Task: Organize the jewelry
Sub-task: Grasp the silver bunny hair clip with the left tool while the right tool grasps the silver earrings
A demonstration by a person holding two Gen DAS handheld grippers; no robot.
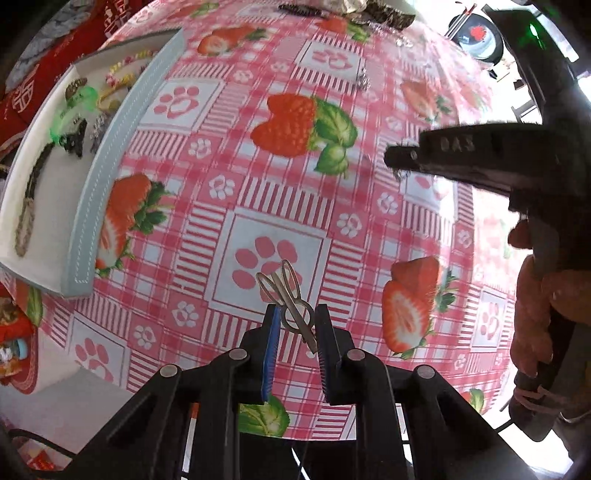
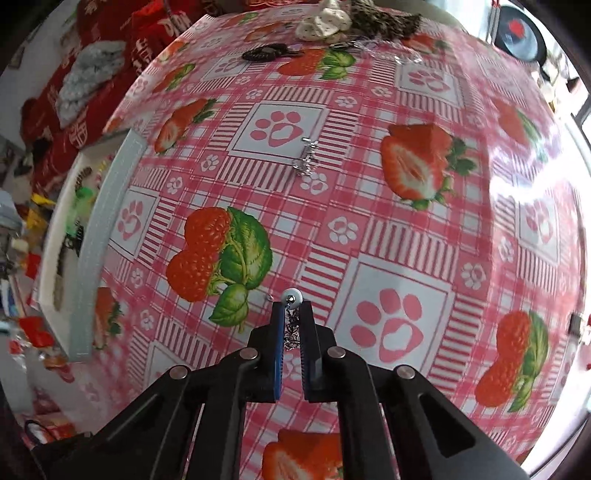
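surface: round surface (image 2: 369,92) under a glossy pink-and-white checked cloth printed with strawberries and paw marks, filling both views; red fabric clutter lying beyond its left edge
tray: white tray with a pale blue stitched rim (image 1: 110,155) sitting at the left edge of the surface, holding a green plastic clip (image 1: 83,96), a dark claw clip (image 1: 75,140), a braided dark band (image 1: 31,192) and some small coloured bits, too small to tell apart
left tongs: left tongs (image 1: 295,321) pointing steeply down, pinching a silver metal looped clip shaped like small scissors (image 1: 288,295); clip tilting between the blue pads, loops sticking out past the tips, above the cloth
right tongs: right tongs (image 2: 291,314) pressed nearly together, pinching a fine silver chain with a white pearl-like bead (image 2: 291,297); bead sitting at the tips, chain bunching between the pads
loose piece: small silver metal trinket (image 2: 306,158) lying alone on the cloth near a paw print, well apart from both tongs
far edge: dark hair tie (image 2: 266,51) and a crumpled spotted cloth (image 2: 321,20) lying at the far rim
hand: a hand (image 1: 535,314) gripping the right tool's handle, showing in the left view
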